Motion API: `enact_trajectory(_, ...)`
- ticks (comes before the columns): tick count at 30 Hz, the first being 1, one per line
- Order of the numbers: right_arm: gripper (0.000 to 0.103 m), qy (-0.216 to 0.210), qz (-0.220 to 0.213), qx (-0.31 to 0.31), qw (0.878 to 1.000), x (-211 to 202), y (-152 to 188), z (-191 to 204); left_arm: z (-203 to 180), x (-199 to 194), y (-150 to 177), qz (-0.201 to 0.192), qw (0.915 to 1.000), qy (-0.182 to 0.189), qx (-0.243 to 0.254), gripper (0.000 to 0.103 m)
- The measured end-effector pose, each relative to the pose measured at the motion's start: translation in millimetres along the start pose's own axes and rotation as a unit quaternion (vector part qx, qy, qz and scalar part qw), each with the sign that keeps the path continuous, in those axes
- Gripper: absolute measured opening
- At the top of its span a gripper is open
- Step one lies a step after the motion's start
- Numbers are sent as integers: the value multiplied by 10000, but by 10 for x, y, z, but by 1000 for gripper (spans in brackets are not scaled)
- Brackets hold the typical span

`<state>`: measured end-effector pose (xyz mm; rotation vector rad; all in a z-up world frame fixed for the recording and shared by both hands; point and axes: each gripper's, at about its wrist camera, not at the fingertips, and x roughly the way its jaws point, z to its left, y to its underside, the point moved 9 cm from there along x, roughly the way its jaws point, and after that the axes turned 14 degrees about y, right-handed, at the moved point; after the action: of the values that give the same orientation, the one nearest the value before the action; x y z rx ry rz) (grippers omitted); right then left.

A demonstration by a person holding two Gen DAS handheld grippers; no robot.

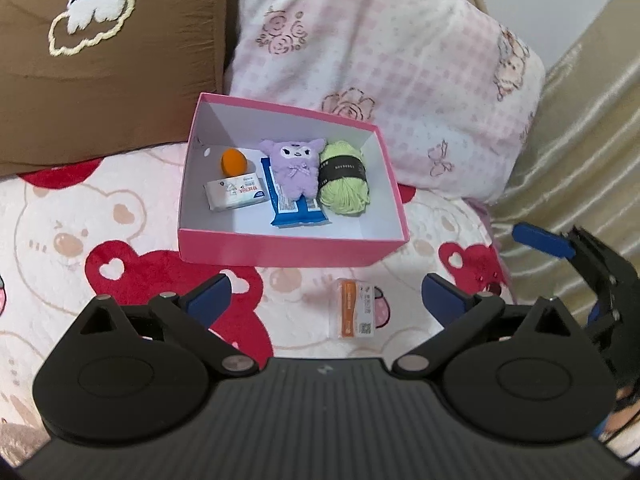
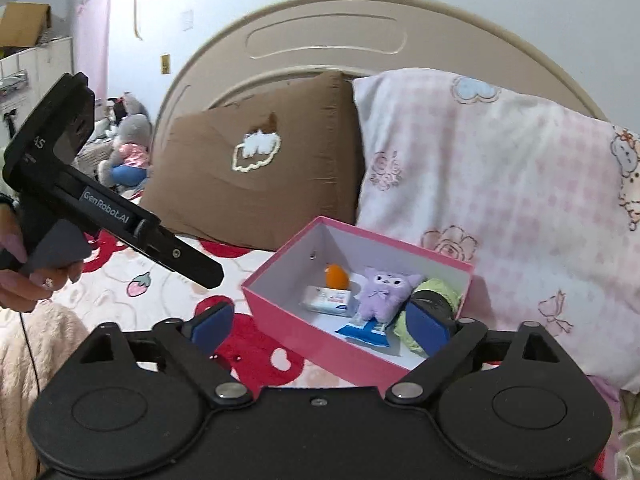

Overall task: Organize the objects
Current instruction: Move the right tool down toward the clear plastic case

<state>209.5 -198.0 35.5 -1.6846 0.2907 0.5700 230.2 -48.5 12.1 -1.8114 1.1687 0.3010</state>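
Note:
A pink box [image 1: 280, 250] [image 2: 288, 332] lies open on the bed. Inside it are an orange egg-shaped sponge [image 1: 234, 161] [image 2: 336, 276], a white tissue pack [image 1: 236, 194] [image 2: 329, 300], a blue wrapper [image 1: 298, 210] [image 2: 366, 330], a purple plush [image 1: 292, 168] [image 2: 386, 292] and a green yarn ball [image 1: 345, 178] [image 2: 438, 294]. A small orange-and-white packet [image 1: 356, 308] lies on the blanket in front of the box, between my left gripper's open fingers. My left gripper [image 1: 326, 296] holds nothing. My right gripper [image 2: 322, 324] is open and empty over the box's near edge.
A brown pillow [image 1: 100, 60] [image 2: 256, 172] and a pink checked pillow [image 1: 392, 68] [image 2: 500, 184] lean behind the box against a beige headboard [image 2: 320, 36]. The blanket [image 1: 80, 232] has red bear prints. A hand [image 2: 24, 276] holds the left gripper's body [image 2: 100, 212] at the left.

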Motion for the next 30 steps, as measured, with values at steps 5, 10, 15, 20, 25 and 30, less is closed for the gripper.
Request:
enact_trajectory(5,97,-5,250,85,9997,140,190,-74,-31,111,213,161,9987,-118,471,103)
enact_trajectory(10,97,86,726,507,9960,449,431,-244,28,394,450,339,9990,73,293,103)
enact_trajectory(15,97,9,1123,937,9892,719,620,-341,150,702,641,487,9971,426,-410,103)
enact_trajectory(20,97,-62,1364,1348,9814,976,821,-447,173,1014,793,521,9968,392,-471,102)
enact_trajectory(25,97,-247,1735,2447,9536,1203,1093,-656,197,1300,931,460,9971,392,-473,100)
enact_trajectory(30,97,-109,1912,2709,9434,1284,1269,-761,245,1598,1065,370,9970,465,-500,100)
